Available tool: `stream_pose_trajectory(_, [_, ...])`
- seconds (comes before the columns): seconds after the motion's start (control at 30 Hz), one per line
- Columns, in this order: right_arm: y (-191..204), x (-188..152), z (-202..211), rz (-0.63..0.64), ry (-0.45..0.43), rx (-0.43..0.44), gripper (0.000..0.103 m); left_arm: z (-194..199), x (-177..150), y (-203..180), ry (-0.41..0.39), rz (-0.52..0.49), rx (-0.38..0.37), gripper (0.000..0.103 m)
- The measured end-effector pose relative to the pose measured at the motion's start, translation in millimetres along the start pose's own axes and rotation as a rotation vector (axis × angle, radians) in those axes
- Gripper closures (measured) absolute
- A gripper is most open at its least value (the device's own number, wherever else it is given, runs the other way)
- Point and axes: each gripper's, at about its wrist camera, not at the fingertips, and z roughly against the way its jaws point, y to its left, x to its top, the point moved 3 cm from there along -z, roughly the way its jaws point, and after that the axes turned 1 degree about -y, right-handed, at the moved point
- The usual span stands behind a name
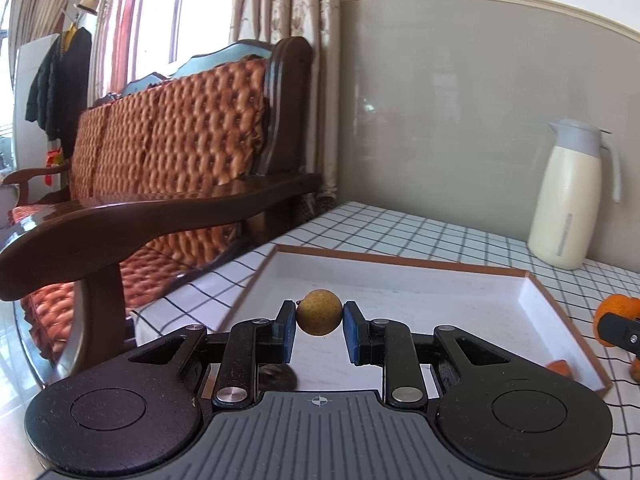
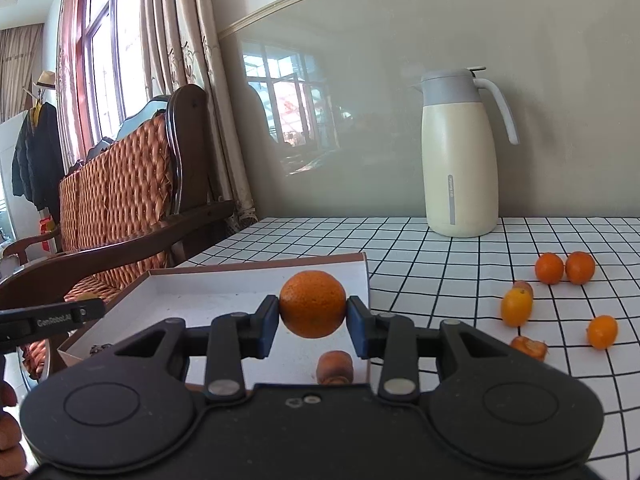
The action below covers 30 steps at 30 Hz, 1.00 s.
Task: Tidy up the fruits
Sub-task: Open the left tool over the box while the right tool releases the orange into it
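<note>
Checked counter (image 2: 440, 264) is holding a white tray (image 1: 400, 280). Left gripper (image 1: 319, 314) is pinching a brownish fruit (image 1: 319, 312), maybe a longan, over it; right gripper (image 2: 312, 306) is squeezing an orange (image 2: 312, 304). Next, lowering and letting go.

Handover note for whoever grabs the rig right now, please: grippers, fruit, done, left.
Left gripper: shut on a small brownish-green fruit, held over the white tray.
Right gripper: shut on an orange, held at the tray's right side.
Done: one small brownish fruit appears to lie in the tray below the right gripper.
Left: release both held fruits, then collect the loose fruit on the checked cloth: two oranges, two yellow-orange fruits and two brownish pieces.
</note>
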Motion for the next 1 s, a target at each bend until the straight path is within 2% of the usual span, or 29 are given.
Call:
stream_pose_trajectory(0.33, [7, 0, -21, -0.001, 0.011, -0.017, 0.075, -19, 3, 18, 0.013, 0.003, 0.035, 0.077])
stream_pose_trajectory(0.6, [7, -3, -47, 0.010, 0.052, -0.076, 0.073, -43, 3, 22, 0.052, 0.008, 0.045, 0.077])
stream_pose_trajectory(0.67, [8, -4, -49, 0.026, 0.040, -0.097, 0.072, -51, 3, 22, 0.063, 0.012, 0.047, 0.077])
stream_pose_trajectory(0.7, [9, -4, -50, 0.046, 0.030, -0.114, 0.068, -55, 4, 22, 0.063, 0.017, 0.054, 0.077])
stream_pose_trajectory(0.73, [9, -2, -49, 0.063, 0.017, -0.134, 0.050, -58, 4, 22, 0.064, 0.016, 0.061, 0.077])
stream_pose_trajectory(0.77, [9, -1, -46, 0.067, -0.009, -0.151, 0.039, -62, 4, 22, 0.075, 0.015, 0.069, 0.076])
stream_pose_trajectory(0.8, [7, 1, -41, 0.058, -0.045, -0.167, 0.024, -66, 3, 22, 0.095, 0.020, 0.071, 0.060])
stream_pose_trajectory(0.83, [6, 3, -35, 0.045, -0.081, -0.176, 0.016, -70, 3, 22, 0.121, 0.031, 0.070, 0.040])
stream_pose_trajectory(0.87, [6, 5, -29, 0.038, -0.111, -0.173, 0.013, -68, 3, 21, 0.116, 0.042, 0.057, 0.010])
stream_pose_trajectory(0.9, [4, 7, -24, 0.038, -0.137, -0.174, 0.008, -61, 5, 20, 0.088, 0.047, 0.074, 0.000])
stream_pose_trajectory(0.97, [3, 11, -15, 0.042, -0.183, -0.182, 0.006, -45, 10, 12, 0.010, 0.011, 0.083, 0.000])
stream_pose_trajectory(1.0, [2, 13, -12, 0.042, -0.195, -0.173, 0.006, -40, 12, 9, -0.003, -0.012, 0.085, 0.000])
